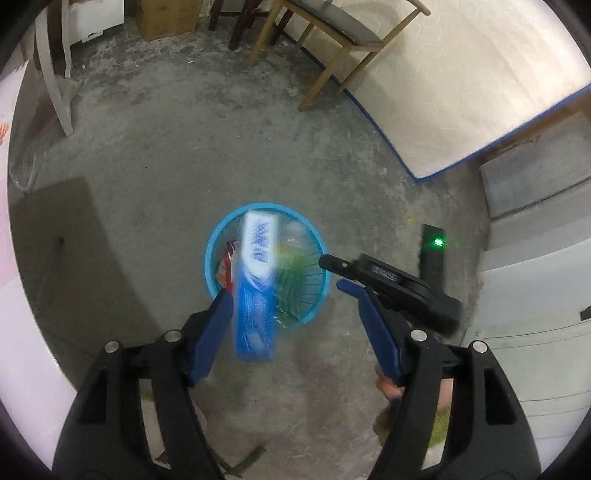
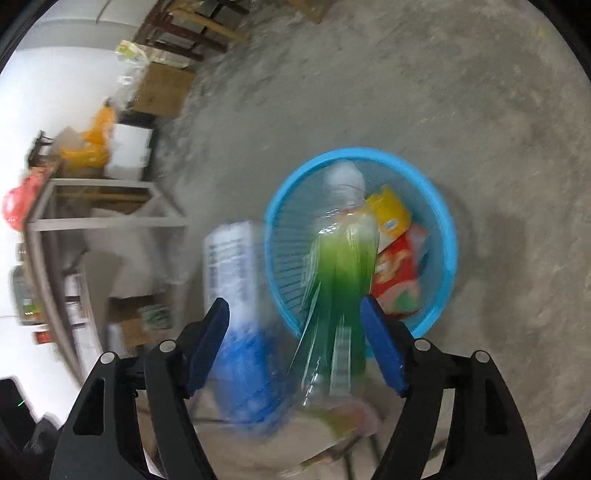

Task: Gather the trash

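Observation:
A round blue mesh basket (image 1: 321,291) stands on the concrete floor and also shows in the right wrist view (image 2: 448,236). A blue and white box (image 1: 256,284), blurred, is in the air between my left gripper's (image 1: 286,291) open fingers, above the basket. It also shows in the right wrist view (image 2: 236,295). A clear plastic bottle with a green label (image 2: 340,280), blurred, is in the air between my right gripper's (image 2: 295,306) open fingers, over the basket. Yellow (image 2: 391,218) and red (image 2: 397,280) wrappers lie in the basket. The right gripper's fingers (image 1: 332,263) show in the left wrist view beside the basket.
A white mattress with blue edging (image 1: 461,85) leans at the right. Wooden chairs (image 1: 332,40) stand behind. A cardboard box (image 1: 166,18) sits at the far wall. A black device with a green light (image 1: 436,251) lies right of the basket. Shelves with clutter (image 2: 74,206) stand at the left.

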Action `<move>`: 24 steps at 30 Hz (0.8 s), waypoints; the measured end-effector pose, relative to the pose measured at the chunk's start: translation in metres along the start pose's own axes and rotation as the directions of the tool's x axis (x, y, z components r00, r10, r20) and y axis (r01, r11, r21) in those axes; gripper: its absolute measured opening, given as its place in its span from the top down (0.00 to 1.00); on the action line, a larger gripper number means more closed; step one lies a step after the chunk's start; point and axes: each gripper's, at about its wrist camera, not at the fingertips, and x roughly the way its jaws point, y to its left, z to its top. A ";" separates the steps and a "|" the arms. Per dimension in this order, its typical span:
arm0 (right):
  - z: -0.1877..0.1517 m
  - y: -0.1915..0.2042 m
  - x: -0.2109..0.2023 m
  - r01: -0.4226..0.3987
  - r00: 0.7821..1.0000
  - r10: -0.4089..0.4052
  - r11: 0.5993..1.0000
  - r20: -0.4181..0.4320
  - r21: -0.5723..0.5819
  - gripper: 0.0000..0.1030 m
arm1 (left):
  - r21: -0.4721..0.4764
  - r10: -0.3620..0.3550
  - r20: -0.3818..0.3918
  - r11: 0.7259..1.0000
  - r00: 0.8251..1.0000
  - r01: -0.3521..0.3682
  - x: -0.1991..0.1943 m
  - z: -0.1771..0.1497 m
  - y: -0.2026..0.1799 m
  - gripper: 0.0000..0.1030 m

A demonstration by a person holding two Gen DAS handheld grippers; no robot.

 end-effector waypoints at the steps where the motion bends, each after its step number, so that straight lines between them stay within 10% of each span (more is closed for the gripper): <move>1: -0.002 0.000 0.002 0.021 1.000 -0.021 1.000 0.005 -0.013 0.31 | 0.005 0.006 0.009 1.000 1.000 -0.006 -0.006 -0.003 0.004 0.35; 14: -0.092 0.029 -0.066 0.134 0.985 -0.096 0.952 0.146 -0.275 0.31 | 0.075 0.037 0.204 0.996 0.978 -0.053 -0.106 -0.078 0.031 0.29; 18: -0.159 0.086 -0.119 0.162 0.962 -0.023 0.850 0.273 -0.501 0.18 | 0.064 0.112 0.347 0.988 0.931 -0.143 -0.154 -0.120 0.034 0.17; 24: -0.253 0.150 -0.173 0.250 0.889 0.126 0.673 0.441 -0.696 0.06 | -0.098 0.302 0.494 0.951 0.815 -0.293 -0.204 -0.189 0.048 0.09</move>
